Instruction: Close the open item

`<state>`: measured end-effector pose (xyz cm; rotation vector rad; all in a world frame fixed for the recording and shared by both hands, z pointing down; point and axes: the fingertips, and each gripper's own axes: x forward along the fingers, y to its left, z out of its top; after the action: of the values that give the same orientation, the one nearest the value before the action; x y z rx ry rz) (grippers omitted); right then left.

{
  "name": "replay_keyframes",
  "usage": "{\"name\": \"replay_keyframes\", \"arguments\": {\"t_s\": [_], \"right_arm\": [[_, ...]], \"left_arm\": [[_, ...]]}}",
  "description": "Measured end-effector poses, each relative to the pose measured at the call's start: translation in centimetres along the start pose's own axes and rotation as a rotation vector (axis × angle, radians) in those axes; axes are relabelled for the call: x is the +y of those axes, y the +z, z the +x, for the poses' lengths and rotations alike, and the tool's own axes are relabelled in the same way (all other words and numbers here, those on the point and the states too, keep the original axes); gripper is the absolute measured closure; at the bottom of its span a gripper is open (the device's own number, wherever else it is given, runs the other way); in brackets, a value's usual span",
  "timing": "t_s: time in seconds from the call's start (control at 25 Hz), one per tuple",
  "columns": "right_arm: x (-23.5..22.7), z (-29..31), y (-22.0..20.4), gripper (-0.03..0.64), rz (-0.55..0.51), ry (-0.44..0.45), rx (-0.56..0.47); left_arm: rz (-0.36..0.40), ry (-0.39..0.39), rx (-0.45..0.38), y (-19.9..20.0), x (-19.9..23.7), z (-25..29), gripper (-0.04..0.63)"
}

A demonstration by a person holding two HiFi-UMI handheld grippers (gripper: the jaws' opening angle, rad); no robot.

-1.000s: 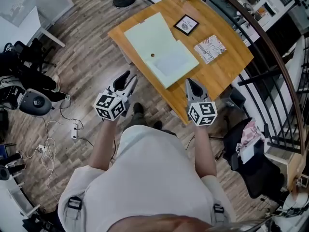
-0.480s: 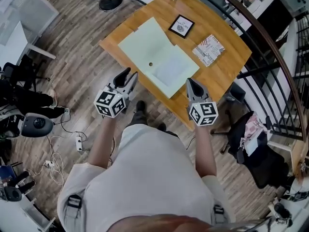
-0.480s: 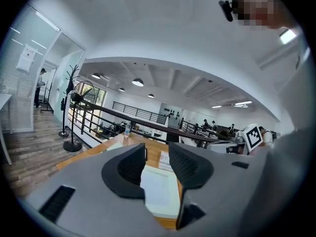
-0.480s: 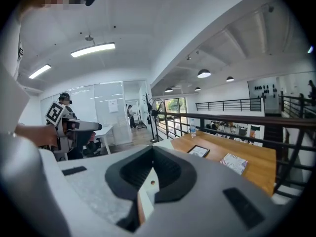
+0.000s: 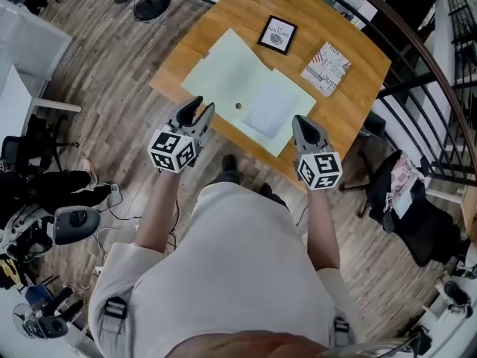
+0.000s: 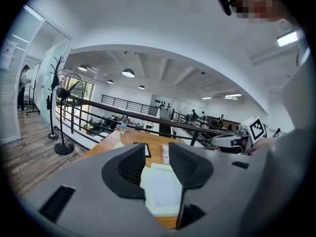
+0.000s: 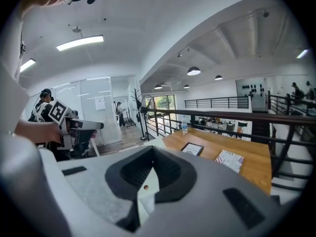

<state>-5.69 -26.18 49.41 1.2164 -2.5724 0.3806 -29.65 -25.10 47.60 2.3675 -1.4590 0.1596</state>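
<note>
Wooden worktop [image 5: 364,80] carries pale green folder [image 5: 246,88] lying open. Left tongs [image 5: 197,109] parted, right tongs [image 5: 302,122] clenched; both empty, probably poised to reach in.

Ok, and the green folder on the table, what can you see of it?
The pale green folder lies flat and fully open on the wooden table, its two thin, plastic-looking leaves spread side by side at a slant to the table's edges. A small brown snap sits near the middle, and a whitish sheet or pocket shows on the nearer leaf. Its near corner comes close to the table's front edge. Nothing rests on it.
</note>
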Motion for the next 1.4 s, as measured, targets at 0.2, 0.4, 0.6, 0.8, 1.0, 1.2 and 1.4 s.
{"name": "replay_keyframes", "arguments": {"t_s": [0.2,0.4,0.6,0.8,1.0,1.2,1.4], "right_arm": [[-0.3,2.0,-0.9,0.614,0.036,-0.06,0.03],[-0.3,3.4,-2.4,0.614,0.075,-0.106,0.06],[0.1,4.3,-4.3,0.614,0.116,-0.128,0.093],[-0.4,5.3,-5.6,0.614,0.14,-0.13,0.126],[-0.5,5.9,-6.8,0.614,0.147,-0.111,0.155],[-0.8,7.3,-7.6,0.614,0.156,-0.099,0.181],[-0.8,8.2,-8.7,0.614,0.181,-0.1,0.203]], "left_arm": [[0.028,-0.038,0.061,-0.4,3.6,2.7,0.453],[0.061,-0.063,0.135,-1.3,6.9,5.2,0.453],[0.082,-0.078,0.193,-2.5,9.8,7.5,0.452],[0.077,-0.062,0.252,-4.4,12.7,10.3,0.451],[0.1,-0.032,0.303,-6.1,15.3,12.4,0.451],[0.132,-0.014,0.385,-8.2,18.4,14.8,0.451],[0.144,-0.01,0.459,-10.2,20.8,16.5,0.451]]}}
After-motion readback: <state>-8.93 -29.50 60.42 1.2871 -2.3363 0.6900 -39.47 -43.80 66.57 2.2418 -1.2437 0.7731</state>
